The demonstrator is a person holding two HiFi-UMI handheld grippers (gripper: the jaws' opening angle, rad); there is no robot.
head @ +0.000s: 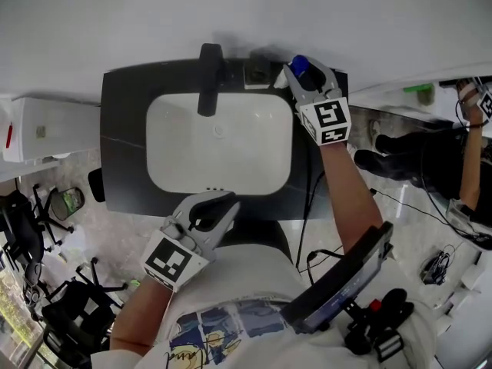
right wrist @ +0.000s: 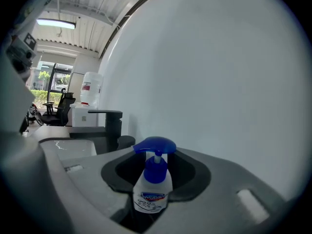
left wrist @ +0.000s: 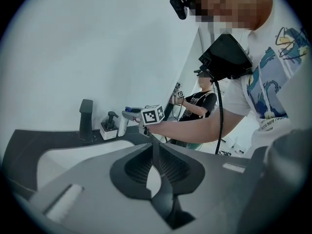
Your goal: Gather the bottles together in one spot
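Left hand-held gripper (head: pixel 217 206): jaws together, nothing between them. It hangs at the near edge of the table (head: pixel 123 129), in front of the white basin (head: pixel 219 152); judged parked, out of the working side's way. Beyond its tips, at the back of the table, stands the faucet (head: pixel 208 79), and just right of that a black pump dispenser (left wrist: pixel 109 126) in a white holder, probably the gathering spot. Right hand-held gripper (head: pixel 304 77): reached to the back right corner, jaws about half open and closed on the body of a white pump bottle (right wrist: pixel 152 191) with a blue head. The bottle sits upright and centred between the pads, pump clear above them, a grip that should keep it from tipping. It is just right of the dispenser; whether its base rests on the table cannot be told.
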